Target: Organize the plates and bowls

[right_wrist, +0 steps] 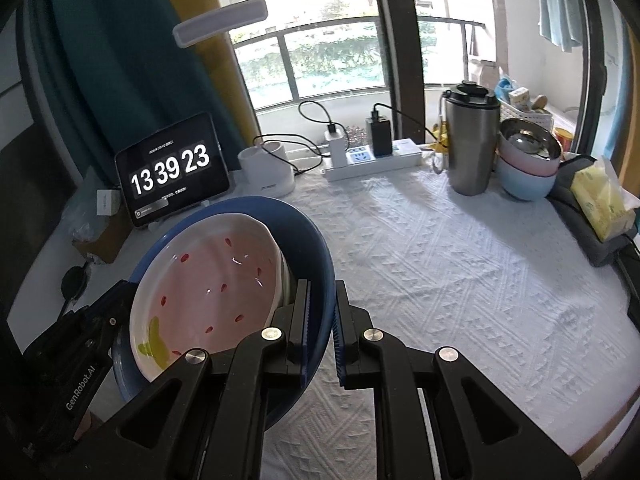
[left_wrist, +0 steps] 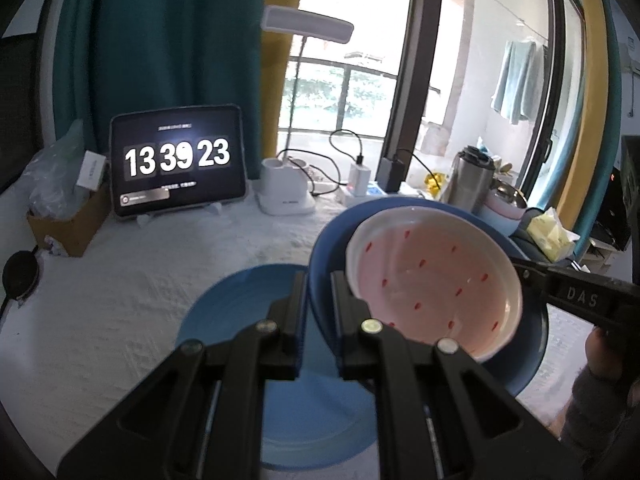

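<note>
Left wrist view: blue bowl (left_wrist: 532,364) held tilted in the air above blue plate (left_wrist: 224,320), pink dish (left_wrist: 436,284) nested inside.
Left gripper (left_wrist: 316,312): clamped on bowl's rim.
Right gripper (right_wrist: 322,316): clamped on opposite rim.
Handling: level both sides together, lower centred onto plate on white tablecloth (right_wrist: 460,264).
</note>
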{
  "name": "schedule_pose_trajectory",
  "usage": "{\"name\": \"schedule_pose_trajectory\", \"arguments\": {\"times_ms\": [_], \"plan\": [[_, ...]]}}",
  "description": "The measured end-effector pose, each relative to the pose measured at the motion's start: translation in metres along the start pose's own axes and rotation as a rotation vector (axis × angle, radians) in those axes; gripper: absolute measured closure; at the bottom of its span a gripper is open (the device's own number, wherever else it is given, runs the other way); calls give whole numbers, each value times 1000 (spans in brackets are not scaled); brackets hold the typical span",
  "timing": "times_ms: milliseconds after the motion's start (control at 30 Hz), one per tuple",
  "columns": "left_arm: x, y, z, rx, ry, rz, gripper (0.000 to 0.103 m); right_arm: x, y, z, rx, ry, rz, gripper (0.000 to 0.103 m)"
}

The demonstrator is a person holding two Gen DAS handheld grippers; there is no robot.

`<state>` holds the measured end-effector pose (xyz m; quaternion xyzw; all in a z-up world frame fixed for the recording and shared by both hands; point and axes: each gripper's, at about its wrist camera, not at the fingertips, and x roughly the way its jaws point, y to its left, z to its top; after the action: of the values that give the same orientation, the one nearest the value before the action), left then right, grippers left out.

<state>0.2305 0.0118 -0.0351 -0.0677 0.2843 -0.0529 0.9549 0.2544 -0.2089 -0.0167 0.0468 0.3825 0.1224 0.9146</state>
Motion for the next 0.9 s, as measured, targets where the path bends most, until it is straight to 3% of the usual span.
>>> {"name": "schedule_pose_trajectory", "arguments": {"times_ms": [900], "plan": [[11,72,-1,-77,11,85,94,61,66,1,-75,88,53,89]]}}
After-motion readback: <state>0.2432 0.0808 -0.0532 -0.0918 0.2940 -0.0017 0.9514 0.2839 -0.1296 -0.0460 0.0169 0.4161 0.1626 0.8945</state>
